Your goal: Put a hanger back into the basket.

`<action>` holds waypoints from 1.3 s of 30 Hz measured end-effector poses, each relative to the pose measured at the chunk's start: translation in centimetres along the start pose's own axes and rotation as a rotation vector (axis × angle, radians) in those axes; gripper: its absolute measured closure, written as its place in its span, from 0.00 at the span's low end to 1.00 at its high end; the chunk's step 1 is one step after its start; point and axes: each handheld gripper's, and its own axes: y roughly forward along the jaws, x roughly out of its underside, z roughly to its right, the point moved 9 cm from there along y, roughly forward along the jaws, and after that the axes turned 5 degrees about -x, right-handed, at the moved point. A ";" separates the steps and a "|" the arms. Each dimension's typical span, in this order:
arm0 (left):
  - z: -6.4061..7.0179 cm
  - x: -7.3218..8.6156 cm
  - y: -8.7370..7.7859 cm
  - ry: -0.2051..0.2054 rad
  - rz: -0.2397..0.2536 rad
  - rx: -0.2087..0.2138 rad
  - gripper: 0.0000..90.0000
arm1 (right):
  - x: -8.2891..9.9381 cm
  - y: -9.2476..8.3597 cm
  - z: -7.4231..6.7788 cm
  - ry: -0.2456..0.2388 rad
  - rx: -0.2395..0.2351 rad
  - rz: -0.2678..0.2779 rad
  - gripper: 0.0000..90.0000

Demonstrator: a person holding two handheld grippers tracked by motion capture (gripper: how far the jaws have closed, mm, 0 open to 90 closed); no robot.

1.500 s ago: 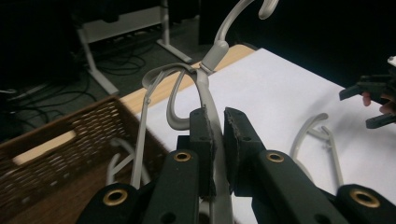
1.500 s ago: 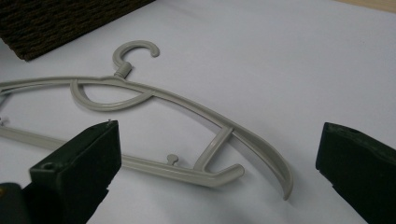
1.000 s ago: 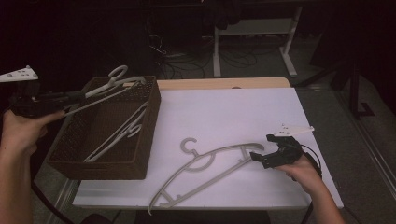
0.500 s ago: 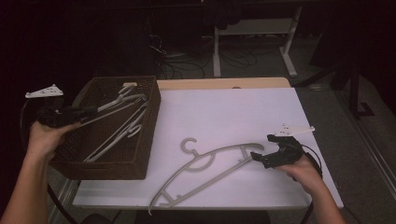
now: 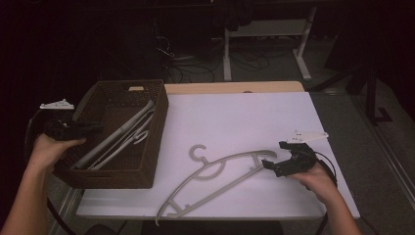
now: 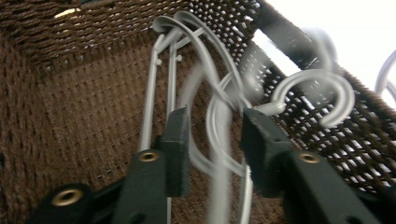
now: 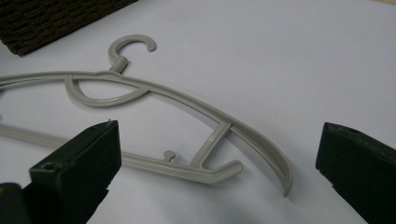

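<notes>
A brown woven basket (image 5: pixel 147 171) stands at the table's left with grey plastic hangers (image 5: pixel 117 134) lying in it. My left gripper (image 5: pixel 95 128) reaches over the basket's left rim. Its jaws have just been opening, and in the left gripper view they (image 6: pixel 215 135) stand apart around a blurred grey hanger (image 6: pixel 219 154) without pressing on it. Another grey hanger (image 5: pixel 220 169) lies flat on the white table top. My right gripper (image 5: pixel 275 155) rests open at that hanger's right end, and in the right gripper view its jaws (image 7: pixel 218 137) stand wide on either side of the hanger's tip (image 7: pixel 275 161).
The basket's wall (image 6: pixel 70 116) closes in around the left jaws. White table top (image 5: pixel 235 122) stretches behind the loose hanger. A desk frame and cables (image 5: pixel 264 54) stand on the dark floor beyond the table.
My left hand has come down with its hanger into the basket, and the hanger now lies among the others. The left jaws have parted. The right hand and the table hanger kept still.
</notes>
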 end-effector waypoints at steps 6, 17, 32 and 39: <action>0.8 -1.0 0.3 0.007 0.045 0.013 0.45 | 0.0 -0.1 0.1 0.002 -0.001 0.003 0.00; 5.0 -3.7 1.4 0.058 0.095 0.094 0.28 | -0.1 -0.2 0.0 0.000 -0.003 0.007 0.00; 12.0 -6.6 3.4 0.144 0.143 0.215 0.24 | 0.0 -0.1 0.0 0.001 -0.005 0.004 0.00; 16.6 -8.1 4.8 0.190 0.161 0.282 0.23 | 0.0 -0.1 -0.1 0.001 -0.006 0.002 0.00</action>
